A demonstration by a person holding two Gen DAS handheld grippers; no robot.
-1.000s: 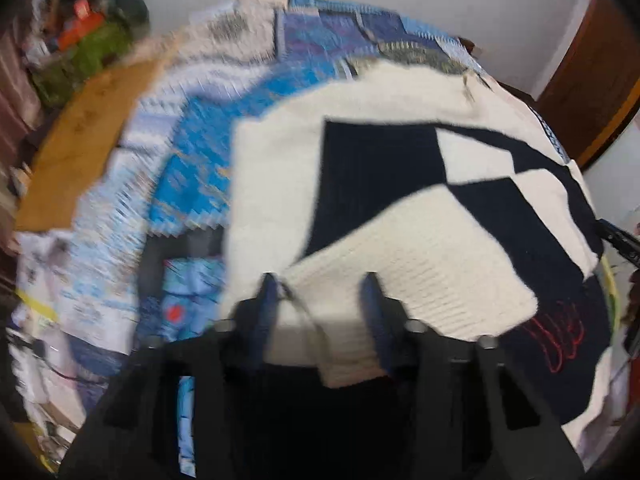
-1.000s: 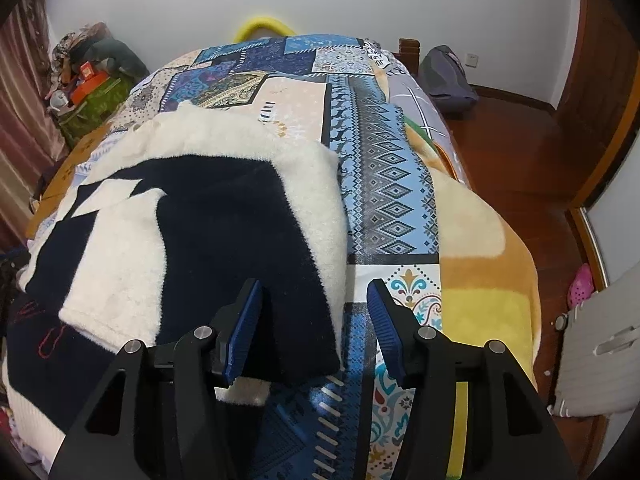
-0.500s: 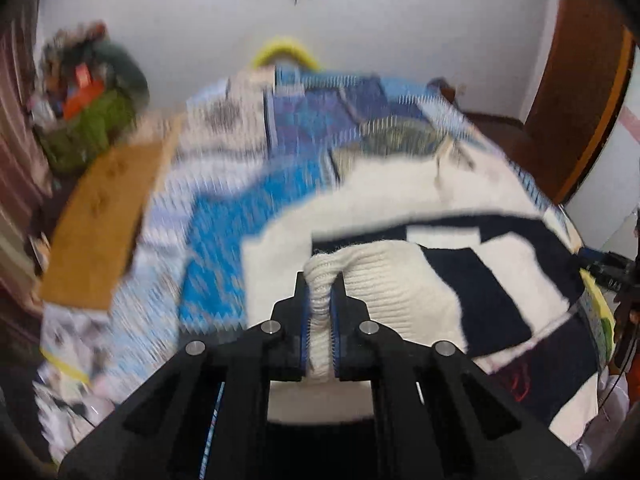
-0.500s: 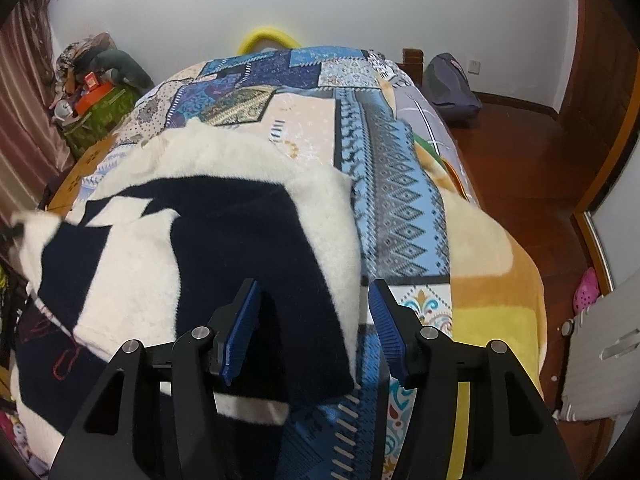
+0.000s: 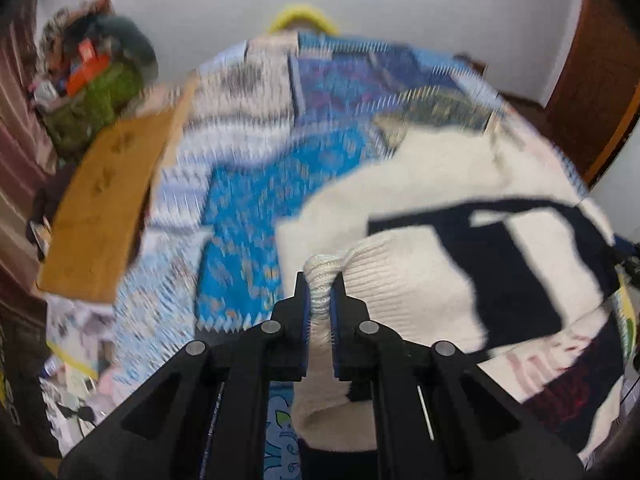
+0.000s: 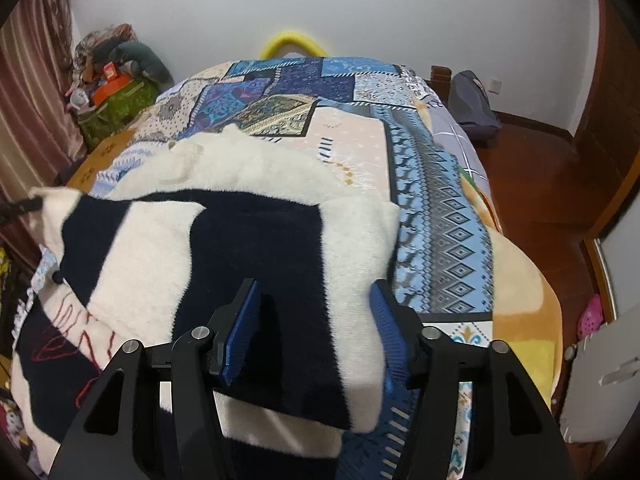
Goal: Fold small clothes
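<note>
A cream and navy knit sweater (image 5: 420, 280) lies spread on the bed, with red stitching near its lower edge. My left gripper (image 5: 319, 300) is shut on a cream ribbed cuff of the sweater and holds it raised. In the right wrist view the sweater (image 6: 240, 248) has a sleeve folded across its front. My right gripper (image 6: 314, 328) is open, its blue pads on either side of the folded sleeve's end, not pinching it.
The bed carries a blue patchwork quilt (image 6: 432, 200) with a yellow headboard arc (image 6: 294, 42) at the far end. An orange board (image 5: 108, 208) lies at the bed's left edge. A cluttered green pile (image 6: 116, 96) stands left; wooden floor (image 6: 532, 184) and a bag (image 6: 472, 100) lie right.
My left gripper has closed on the ribbed cuff and lifted it up and forward. My right gripper has moved forward over the folded sleeve and stays open.
</note>
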